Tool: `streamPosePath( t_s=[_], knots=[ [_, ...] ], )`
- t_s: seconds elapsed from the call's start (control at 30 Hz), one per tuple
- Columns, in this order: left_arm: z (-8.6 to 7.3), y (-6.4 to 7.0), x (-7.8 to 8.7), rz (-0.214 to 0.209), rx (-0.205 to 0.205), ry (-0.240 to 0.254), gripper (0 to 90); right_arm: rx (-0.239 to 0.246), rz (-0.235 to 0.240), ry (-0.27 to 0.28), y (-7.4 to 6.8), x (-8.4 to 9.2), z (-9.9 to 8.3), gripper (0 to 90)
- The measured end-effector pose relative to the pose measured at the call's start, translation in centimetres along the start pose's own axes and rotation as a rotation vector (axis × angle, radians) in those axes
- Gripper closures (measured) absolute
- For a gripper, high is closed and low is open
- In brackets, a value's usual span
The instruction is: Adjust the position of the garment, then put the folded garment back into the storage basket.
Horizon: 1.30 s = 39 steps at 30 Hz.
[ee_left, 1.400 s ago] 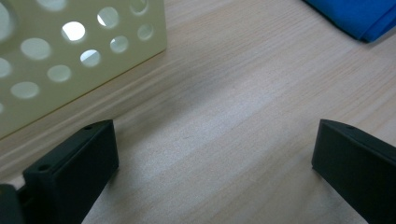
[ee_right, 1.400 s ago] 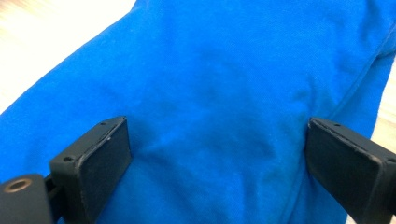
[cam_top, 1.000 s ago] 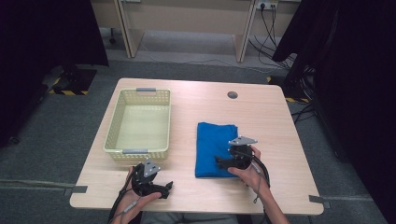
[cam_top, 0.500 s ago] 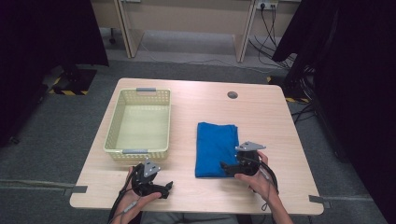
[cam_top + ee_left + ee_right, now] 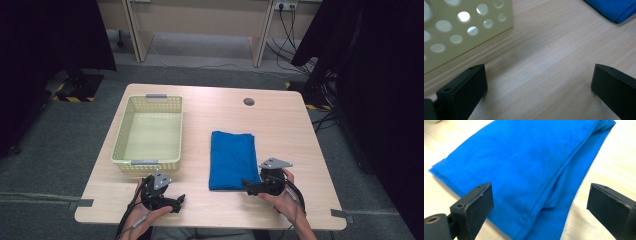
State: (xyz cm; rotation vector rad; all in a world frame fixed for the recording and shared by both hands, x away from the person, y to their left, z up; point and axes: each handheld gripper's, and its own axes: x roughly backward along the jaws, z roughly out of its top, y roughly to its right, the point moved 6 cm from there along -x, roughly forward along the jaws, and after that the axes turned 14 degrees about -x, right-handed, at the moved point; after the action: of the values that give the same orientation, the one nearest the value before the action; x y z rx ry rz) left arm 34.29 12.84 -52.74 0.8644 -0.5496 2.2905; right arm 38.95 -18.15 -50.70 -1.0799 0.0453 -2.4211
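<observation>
Right gripper view | soft folded blue cloth [image 5: 524, 170] | wood-grain table [image 5: 544, 62] | both jaws spread, gripping nothing

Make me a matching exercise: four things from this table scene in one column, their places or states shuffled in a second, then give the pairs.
1. basket
2. cloth
3. left gripper
4. right gripper

a. folded, blue, right of the basket
b. open, over bare wood near the basket's front
c. empty, on the table's left half
d. open, at the cloth's near right corner

Pairs: 1-c, 2-a, 3-b, 4-d
</observation>
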Motion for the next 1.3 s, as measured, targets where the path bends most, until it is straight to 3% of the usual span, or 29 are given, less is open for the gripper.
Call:
streamPosePath(
  t_s=[0.43,0.87,1.3],
  knots=[
    [0.0,0.0,0.0,0.000,0.000,0.000,0.0,-0.024,-0.014,-0.010,1.0,1.3,-2.0,7.5],
    [0.0,0.0,0.0,0.000,0.000,0.000,0.0,-0.001,-0.008,-0.017,0.5,2.0,-3.3,7.7],
    [0.0,0.0,0.0,0.000,0.000,0.000,0.0,-0.020,-0.015,-0.002,0.9,2.9,-3.8,7.7]
  ],
)
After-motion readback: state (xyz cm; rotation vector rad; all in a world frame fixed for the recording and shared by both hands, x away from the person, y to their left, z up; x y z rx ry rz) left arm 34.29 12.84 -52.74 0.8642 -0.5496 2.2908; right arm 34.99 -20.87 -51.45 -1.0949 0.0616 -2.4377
